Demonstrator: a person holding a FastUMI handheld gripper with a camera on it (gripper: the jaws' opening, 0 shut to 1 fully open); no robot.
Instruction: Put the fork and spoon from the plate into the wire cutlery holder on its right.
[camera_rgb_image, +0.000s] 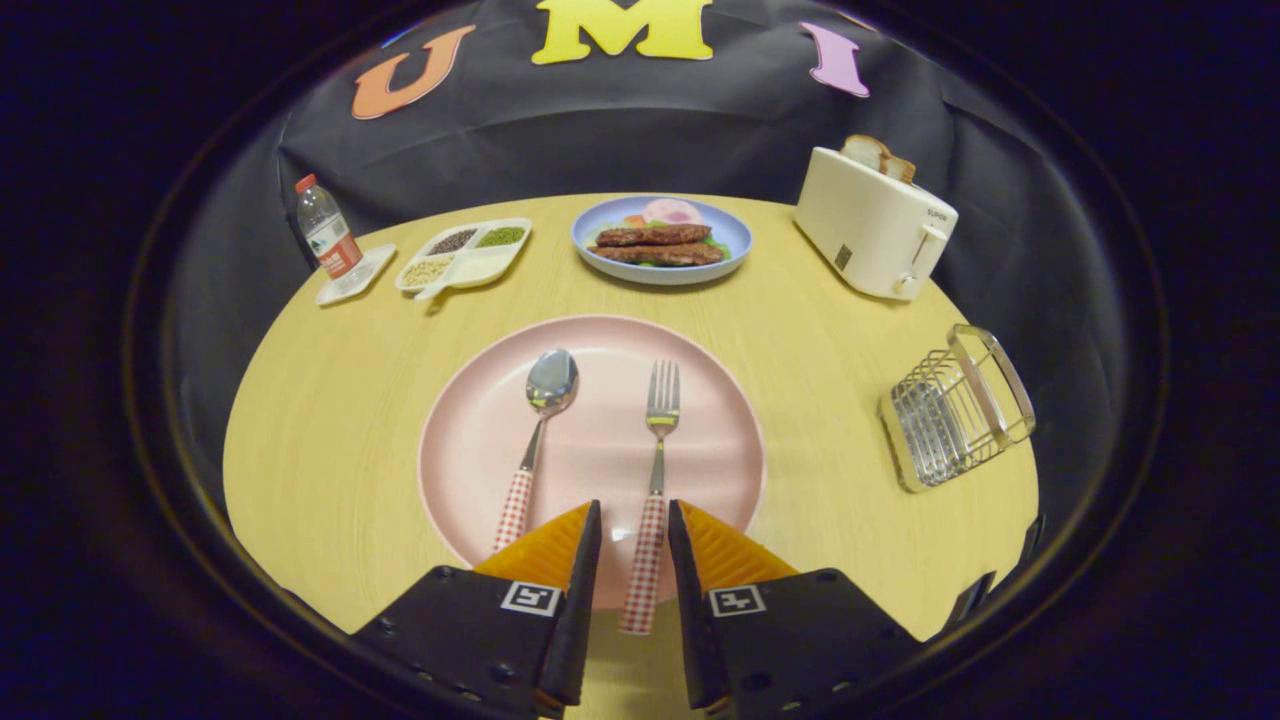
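On the table (330, 420), the pink plate (590, 400) holds spoon (535, 440) and fork (655, 470), whose handle lies between the gripper (635, 520)'s narrowly parted, untouching fingers; judged step: fork grasp, requiring closure, then transfer to the wire cutlery holder (955, 405) at right.

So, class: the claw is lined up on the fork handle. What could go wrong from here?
1. The claw straddles the fork handle with gaps either side; closing off-centre could skew it or nudge the pink plate.
2. The spoon lies close beside it and might get bumped.
3. The wire holder looks light, so a clumsy drop might tip it.
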